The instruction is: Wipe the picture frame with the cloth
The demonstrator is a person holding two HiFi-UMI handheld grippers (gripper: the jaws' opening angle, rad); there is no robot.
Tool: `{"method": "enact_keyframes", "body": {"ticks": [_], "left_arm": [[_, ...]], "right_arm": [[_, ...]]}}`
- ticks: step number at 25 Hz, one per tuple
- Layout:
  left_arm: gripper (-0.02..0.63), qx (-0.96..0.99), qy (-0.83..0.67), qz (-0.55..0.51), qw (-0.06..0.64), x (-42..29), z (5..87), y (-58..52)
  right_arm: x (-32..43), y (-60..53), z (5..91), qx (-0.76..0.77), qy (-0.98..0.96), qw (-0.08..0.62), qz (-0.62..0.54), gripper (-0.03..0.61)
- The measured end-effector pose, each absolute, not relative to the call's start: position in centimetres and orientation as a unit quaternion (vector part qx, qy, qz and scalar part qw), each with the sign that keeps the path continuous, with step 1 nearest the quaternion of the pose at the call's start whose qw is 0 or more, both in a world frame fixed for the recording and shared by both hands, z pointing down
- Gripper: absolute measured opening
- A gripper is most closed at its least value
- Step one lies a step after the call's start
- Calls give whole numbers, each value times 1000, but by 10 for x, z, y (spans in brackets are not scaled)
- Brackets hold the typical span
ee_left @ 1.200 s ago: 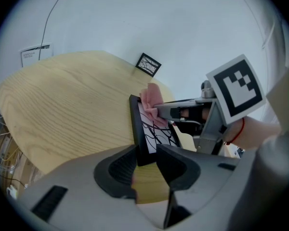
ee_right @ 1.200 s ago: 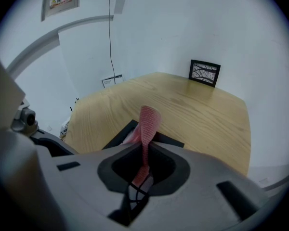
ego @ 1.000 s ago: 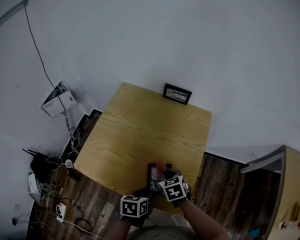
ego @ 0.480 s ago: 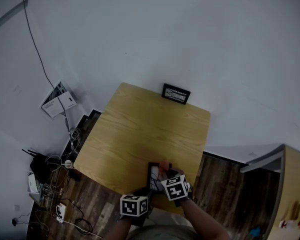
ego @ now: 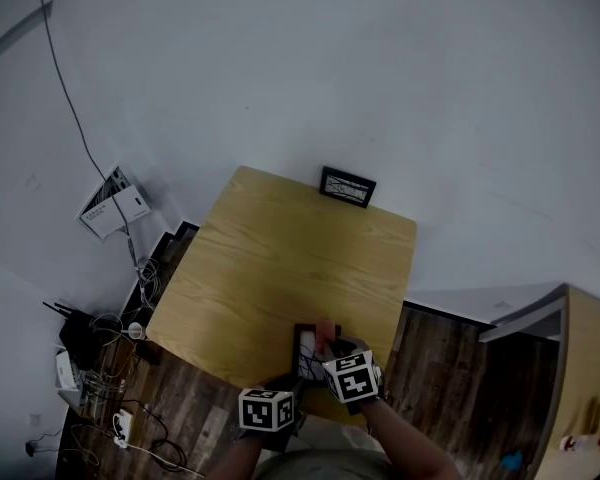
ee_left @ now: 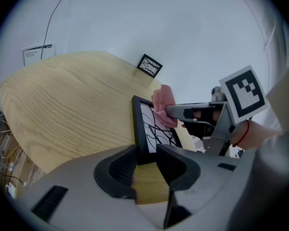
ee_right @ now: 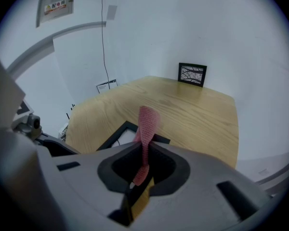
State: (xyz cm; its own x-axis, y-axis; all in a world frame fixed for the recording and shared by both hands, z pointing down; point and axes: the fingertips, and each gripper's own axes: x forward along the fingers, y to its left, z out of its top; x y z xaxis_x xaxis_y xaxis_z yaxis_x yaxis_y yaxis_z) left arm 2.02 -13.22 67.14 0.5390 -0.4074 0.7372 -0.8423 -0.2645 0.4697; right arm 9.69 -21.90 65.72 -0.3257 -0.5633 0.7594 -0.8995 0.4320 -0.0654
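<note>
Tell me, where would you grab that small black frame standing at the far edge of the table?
Probably the top bar, from above. The small frame stands upright at the table's far edge with the wall close behind, so coming from the back looks blocked. Its top edge is bare and thin: one jaw in front, one behind.

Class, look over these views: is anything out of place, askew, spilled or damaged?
Nothing looks damaged or spilled. The only untidy spot is a tangle of cables on the floor left of the table.
</note>
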Motion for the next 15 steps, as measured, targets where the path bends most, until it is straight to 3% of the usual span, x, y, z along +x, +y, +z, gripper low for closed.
{"method": "enact_keyframes", "body": {"ticks": [15], "left_arm": [[117, 756, -412, 241, 447, 21, 671, -133]], "right_arm": [[54, -187, 635, 422, -810, 306, 269, 18]]}}
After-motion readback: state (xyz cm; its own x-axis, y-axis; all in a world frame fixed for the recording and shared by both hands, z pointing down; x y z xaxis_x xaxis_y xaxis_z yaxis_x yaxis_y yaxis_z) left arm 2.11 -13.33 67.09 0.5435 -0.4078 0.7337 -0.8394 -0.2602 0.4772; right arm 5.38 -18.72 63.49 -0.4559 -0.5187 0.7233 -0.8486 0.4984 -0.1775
